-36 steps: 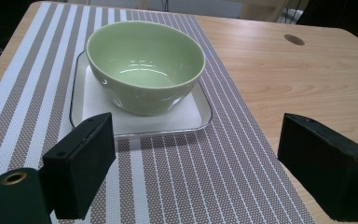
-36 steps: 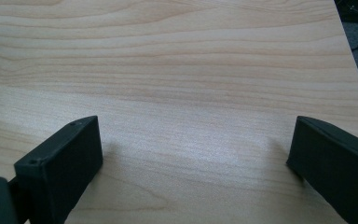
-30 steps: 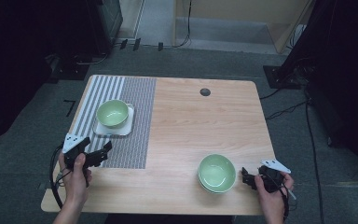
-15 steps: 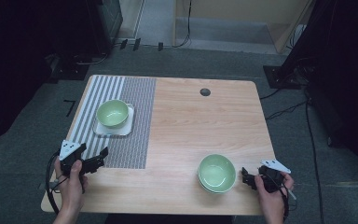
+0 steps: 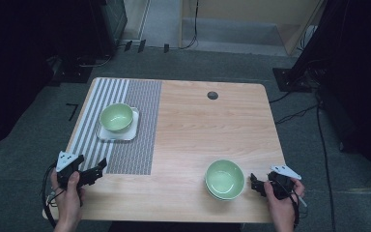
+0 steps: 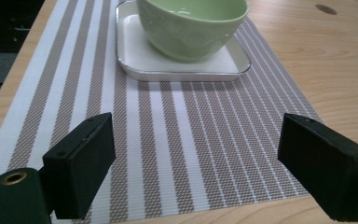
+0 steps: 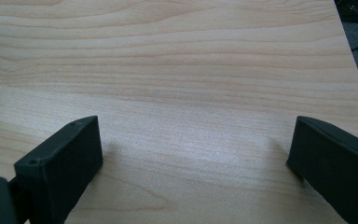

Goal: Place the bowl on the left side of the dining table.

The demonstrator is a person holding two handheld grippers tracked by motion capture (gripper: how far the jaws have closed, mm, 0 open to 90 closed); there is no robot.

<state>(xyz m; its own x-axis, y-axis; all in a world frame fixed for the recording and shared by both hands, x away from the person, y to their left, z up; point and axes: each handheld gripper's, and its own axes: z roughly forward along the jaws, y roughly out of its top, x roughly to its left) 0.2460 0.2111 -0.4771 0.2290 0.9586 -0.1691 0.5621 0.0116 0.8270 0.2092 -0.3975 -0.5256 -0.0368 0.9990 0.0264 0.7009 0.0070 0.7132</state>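
The left gripper (image 5: 98, 168) has drawn back toward the near edge, jaws wide, leaving the bowl (image 6: 192, 25) on its plate (image 6: 135, 58) ahead; the right gripper (image 5: 254, 182) waits open, empty.

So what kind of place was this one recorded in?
Likely a lab or studio recording space, not a home: a lone wooden table on grey carpet, cables trailing across the floor, dark equipment stands around it, and a staged placemat with bowls.

Left hand (image 5: 69, 186) enters from bottom left, gripping the left gripper (image 5: 98, 169), jaws spread wide, nothing between them, grey three-cornered plate on top. Right hand (image 5: 281, 195) enters from bottom right, holding the right gripper (image 5: 254, 183), jaws likewise wide apart and empty, pointing left.
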